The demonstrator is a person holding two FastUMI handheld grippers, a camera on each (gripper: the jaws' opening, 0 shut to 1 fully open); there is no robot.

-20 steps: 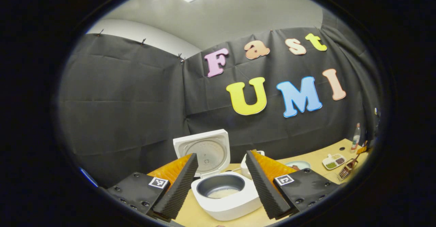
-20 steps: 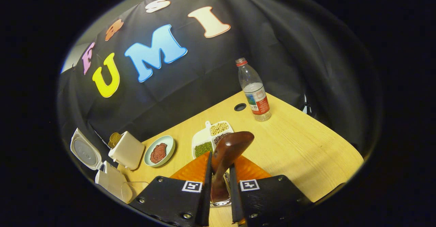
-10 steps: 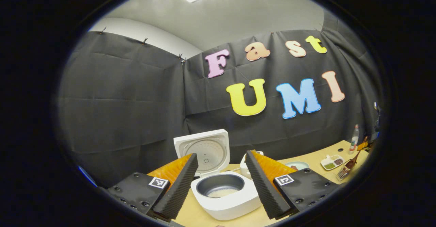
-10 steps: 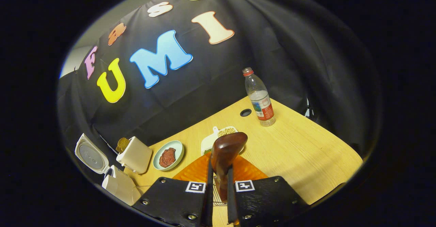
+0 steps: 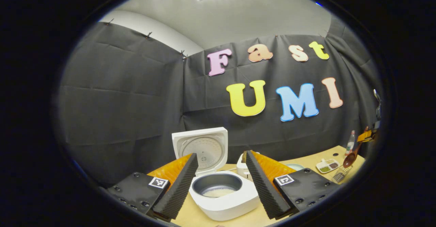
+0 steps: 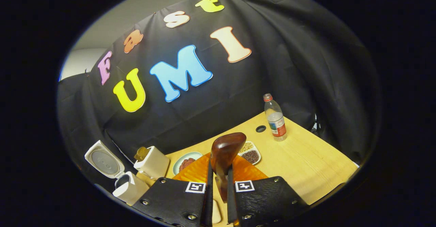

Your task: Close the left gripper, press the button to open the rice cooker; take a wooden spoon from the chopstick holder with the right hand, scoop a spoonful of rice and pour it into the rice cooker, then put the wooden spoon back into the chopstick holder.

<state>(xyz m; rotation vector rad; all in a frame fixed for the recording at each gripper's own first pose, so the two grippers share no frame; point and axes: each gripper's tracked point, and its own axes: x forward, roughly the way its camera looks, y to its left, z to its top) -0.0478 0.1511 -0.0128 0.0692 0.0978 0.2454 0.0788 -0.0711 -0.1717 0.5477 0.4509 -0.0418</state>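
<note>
Rice cooker (image 5: 223, 193) sits on the table, lid up, between the left gripper's (image 5: 221, 182) spread fingers. Wooden spoon (image 6: 224, 155), likely light, stiff and smooth enough to twist, stands clamped by its handle in the right gripper (image 6: 219, 193), bowl upward; that low handle grip looks sound.

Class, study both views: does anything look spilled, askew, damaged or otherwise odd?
Nothing stands out. The cooker sits open with rice inside, none spilled on the table; the bottle stands upright; the right gripper holds the spoon.
</note>
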